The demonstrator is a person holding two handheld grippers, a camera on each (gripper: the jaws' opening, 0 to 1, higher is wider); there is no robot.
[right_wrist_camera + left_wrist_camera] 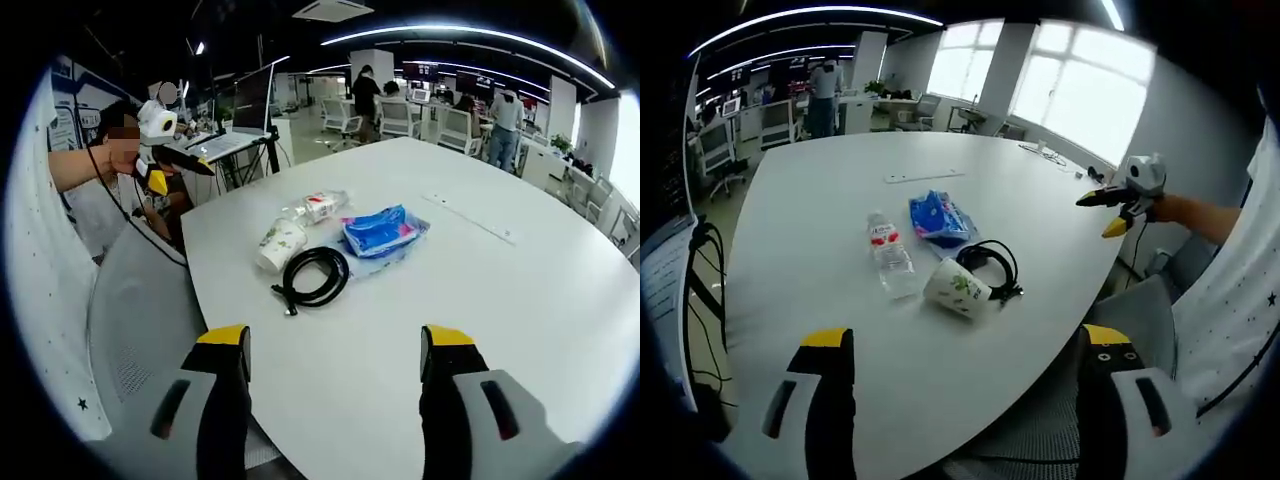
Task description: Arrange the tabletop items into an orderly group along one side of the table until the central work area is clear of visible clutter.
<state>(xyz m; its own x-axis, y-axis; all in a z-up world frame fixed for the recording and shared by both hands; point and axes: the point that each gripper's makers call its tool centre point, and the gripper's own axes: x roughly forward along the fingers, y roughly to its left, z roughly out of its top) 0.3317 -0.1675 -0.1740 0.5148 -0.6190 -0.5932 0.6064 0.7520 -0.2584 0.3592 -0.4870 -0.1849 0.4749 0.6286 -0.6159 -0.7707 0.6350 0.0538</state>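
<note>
Bottle (890,258), cup (958,287), cable (992,262), packet (938,217) clustered

White table (500,300): bottle (322,205), cup (281,244), cable (315,275), packet (382,231).

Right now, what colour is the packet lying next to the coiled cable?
Blue. The packet beside the black cable shows best in the right gripper view.

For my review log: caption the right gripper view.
Open right gripper faces paper cup, black cable, blue packet on white table.
</note>
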